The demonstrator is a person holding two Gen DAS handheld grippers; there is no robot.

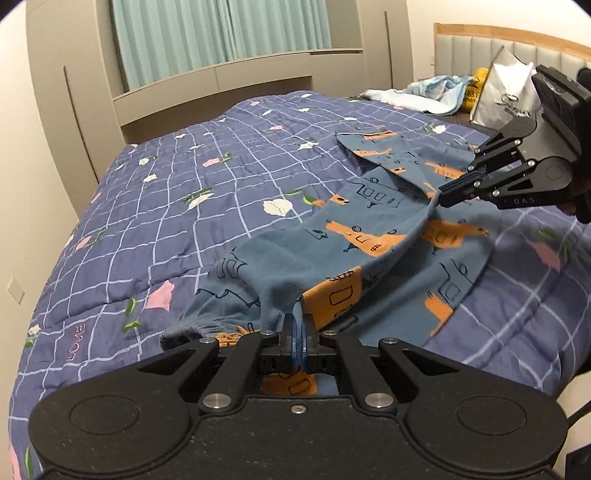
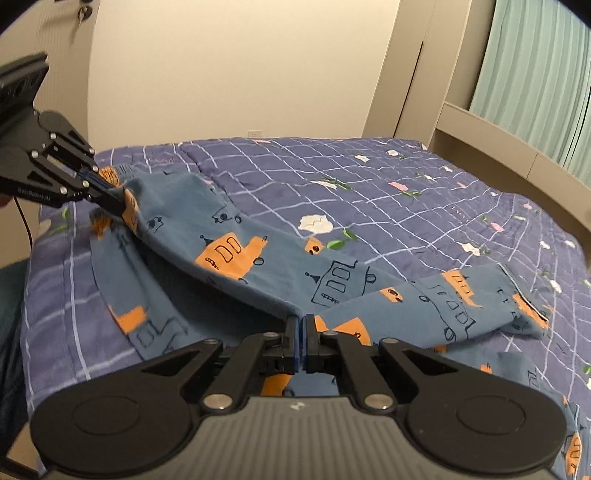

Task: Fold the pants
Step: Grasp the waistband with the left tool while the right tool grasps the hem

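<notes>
**Jaws of both grippers clamping the pants over the bed**

Jaws on the left gripper [image 1: 298, 325] are pressing together on a fold of the pants [image 1: 373, 236] near the elastic waistband, and those of the right gripper [image 2: 302, 325] are pinching shut on the cloth farther down the leg. Between the two grips the blue fabric, printed with orange vehicles, is hanging in a raised ridge, while the rest of the pants is lying spread on the quilt [image 1: 192, 192], one leg end trailing toward the window side. The quilt, purple with a white grid and flowers, is covering the bed. Near the padded headboard [image 1: 480, 51] a light blue cloth [image 1: 428, 92], something yellow and a silver bag [image 1: 506, 92] are sitting together. Teal curtains [image 1: 221, 33] are hanging behind the bed.
</notes>
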